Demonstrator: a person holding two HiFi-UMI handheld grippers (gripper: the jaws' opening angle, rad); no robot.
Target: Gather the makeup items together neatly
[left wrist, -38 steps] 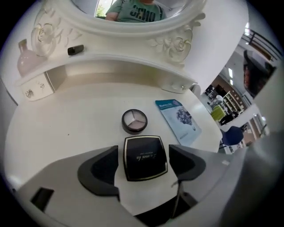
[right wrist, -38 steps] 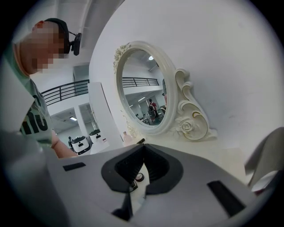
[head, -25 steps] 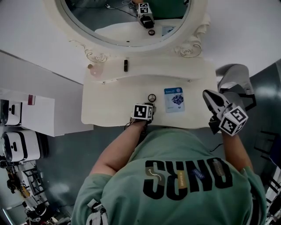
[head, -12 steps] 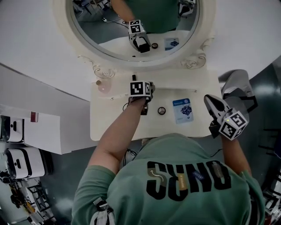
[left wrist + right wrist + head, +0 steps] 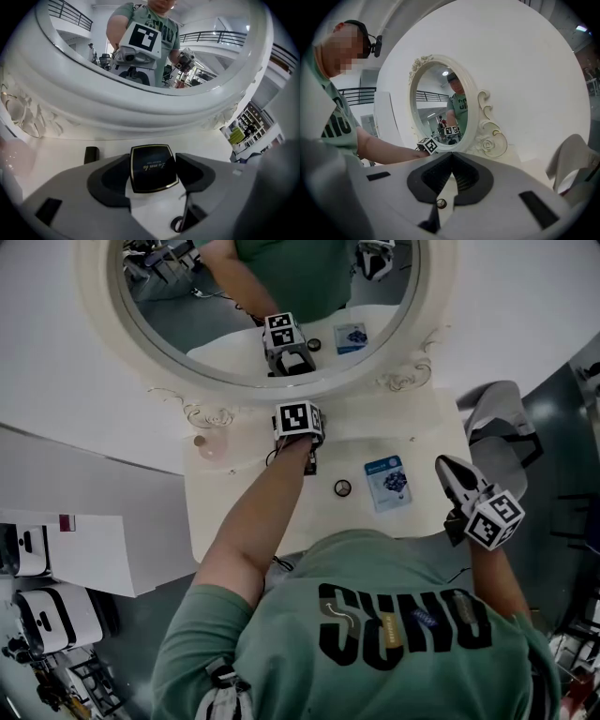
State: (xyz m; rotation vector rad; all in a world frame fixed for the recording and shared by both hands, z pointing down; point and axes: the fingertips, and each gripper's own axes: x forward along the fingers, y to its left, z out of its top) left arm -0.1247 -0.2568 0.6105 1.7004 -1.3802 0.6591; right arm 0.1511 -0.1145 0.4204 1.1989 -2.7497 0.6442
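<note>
Between left gripper fingers, gold-lettered compact

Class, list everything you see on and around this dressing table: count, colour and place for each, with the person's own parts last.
dressing table: one, cream, centre
mirror: one, cream carved frame, above the table
compact: one, black, gold-rimmed, in the left gripper
small tube: one, black, table, near the mirror's foot
round item: one, dark, table front
packet: one, blue and white, right of the round item
pink item: one, pale pink, table back left
chair: one, grey, right of the table
left gripper: one, grey, shut on the compact
right gripper: one, grey, shut, empty, beyond the table's right edge
T-shirt: one, green, on the person
</note>
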